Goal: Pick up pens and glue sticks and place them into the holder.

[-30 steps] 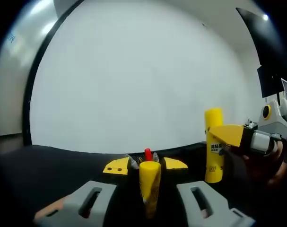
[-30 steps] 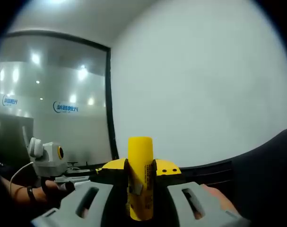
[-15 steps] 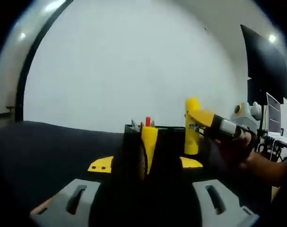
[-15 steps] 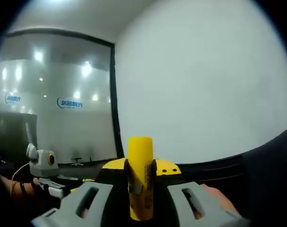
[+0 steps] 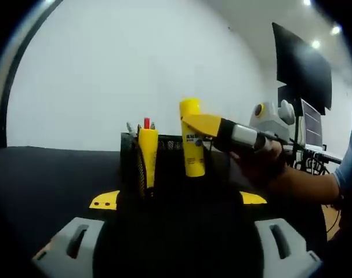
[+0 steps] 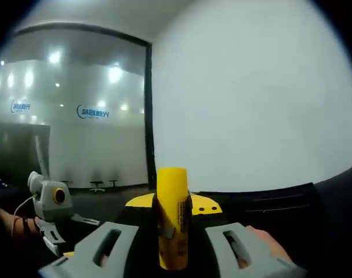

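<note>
A smooth yellow cylindrical glue stick stands upright between the right gripper's jaws, pinched at its labelled middle by the yellow jaw tips, its flat top rising above them against a plain white wall. In the left gripper view the same glue stick hangs upright just over the rim of a black mesh holder, held by the right gripper, whose yellow tip runs back to a silver-and-black barrel gripped by a person's hand. A second yellow glue stick, tapered and smooth, stands in the left part of the holder, with a red-capped pen and two grey pen tips poking up just behind it. The holder sits close before the left gripper, between its jaws; they are spread wide, grey plastic bases at lower left and right and yellow tips showing on either side of the holder, gripping nothing. The holder rests on a dark matte bench. Beyond the hand a blue sleeve shows at the right edge, with a black monitor above it. In the right gripper view the left gripper, a pale grey body with a yellow-ringed part, sits low on the left before a glass partition reflecting ceiling lights.
</note>
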`<state>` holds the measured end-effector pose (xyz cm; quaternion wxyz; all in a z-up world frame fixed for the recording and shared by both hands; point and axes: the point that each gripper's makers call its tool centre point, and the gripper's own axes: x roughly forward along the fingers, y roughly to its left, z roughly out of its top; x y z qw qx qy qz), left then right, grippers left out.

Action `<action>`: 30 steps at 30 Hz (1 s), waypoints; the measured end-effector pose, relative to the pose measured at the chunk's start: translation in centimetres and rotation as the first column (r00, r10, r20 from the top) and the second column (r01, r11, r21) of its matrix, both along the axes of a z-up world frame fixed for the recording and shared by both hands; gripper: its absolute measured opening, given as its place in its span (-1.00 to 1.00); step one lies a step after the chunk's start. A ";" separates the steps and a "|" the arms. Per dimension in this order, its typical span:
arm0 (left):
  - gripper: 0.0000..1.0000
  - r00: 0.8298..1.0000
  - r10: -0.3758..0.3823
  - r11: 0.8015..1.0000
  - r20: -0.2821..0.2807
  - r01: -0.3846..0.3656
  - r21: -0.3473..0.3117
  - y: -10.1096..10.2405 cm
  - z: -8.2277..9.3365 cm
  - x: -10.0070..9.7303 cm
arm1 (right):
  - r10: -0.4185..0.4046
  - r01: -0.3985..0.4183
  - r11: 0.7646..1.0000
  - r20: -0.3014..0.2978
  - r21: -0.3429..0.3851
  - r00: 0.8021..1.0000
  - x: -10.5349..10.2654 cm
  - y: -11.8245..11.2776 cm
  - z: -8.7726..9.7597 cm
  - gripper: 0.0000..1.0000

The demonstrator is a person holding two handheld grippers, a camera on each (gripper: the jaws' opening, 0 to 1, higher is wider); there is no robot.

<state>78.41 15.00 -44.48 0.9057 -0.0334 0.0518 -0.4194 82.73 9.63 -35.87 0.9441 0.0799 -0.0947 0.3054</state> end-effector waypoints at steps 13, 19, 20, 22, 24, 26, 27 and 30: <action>0.48 1.000 0.012 0.996 -0.013 -0.013 -0.090 0.8 1.0 0.3 | -0.091 0.092 0.996 0.063 -0.016 0.994 1.5 0.8 0.0 -0.64; 0.48 1.000 0.005 0.998 -0.011 -0.005 -0.066 0.4 0.6 -0.2 | -0.112 0.111 0.994 0.066 0.024 0.991 2.1 0.4 -0.1 -0.64; 0.48 1.000 0.005 0.998 -0.011 -0.006 -0.064 0.4 0.6 -0.2 | -0.119 0.117 0.992 0.069 0.037 0.991 2.3 0.2 -0.2 -0.64; 0.47 1.000 0.005 0.998 -0.011 -0.005 -0.059 0.4 0.5 -0.2 | -0.132 0.129 0.991 0.063 0.041 0.989 2.7 0.1 -0.5 -0.64; 0.47 1.000 0.003 0.998 -0.011 -0.004 -0.055 0.4 0.4 -0.3 | -0.136 0.134 0.990 0.051 0.037 0.989 3.0 0.2 -0.9 -0.64; 0.46 1.000 0.004 0.999 -0.012 -0.004 -0.051 0.4 0.4 -0.3 | -0.132 0.131 0.991 0.040 0.042 0.990 3.1 0.3 -1.2 -0.64; 0.46 1.000 0.004 0.999 -0.013 -0.005 -0.050 0.4 0.3 -0.3 | -0.131 0.129 0.991 0.038 0.042 0.991 3.1 0.4 -1.3 -0.64; 0.46 1.000 0.004 0.999 -0.013 -0.005 -0.047 0.4 0.3 -0.2 | -0.124 0.123 0.992 0.035 0.039 0.992 3.1 0.7 -1.5 -0.64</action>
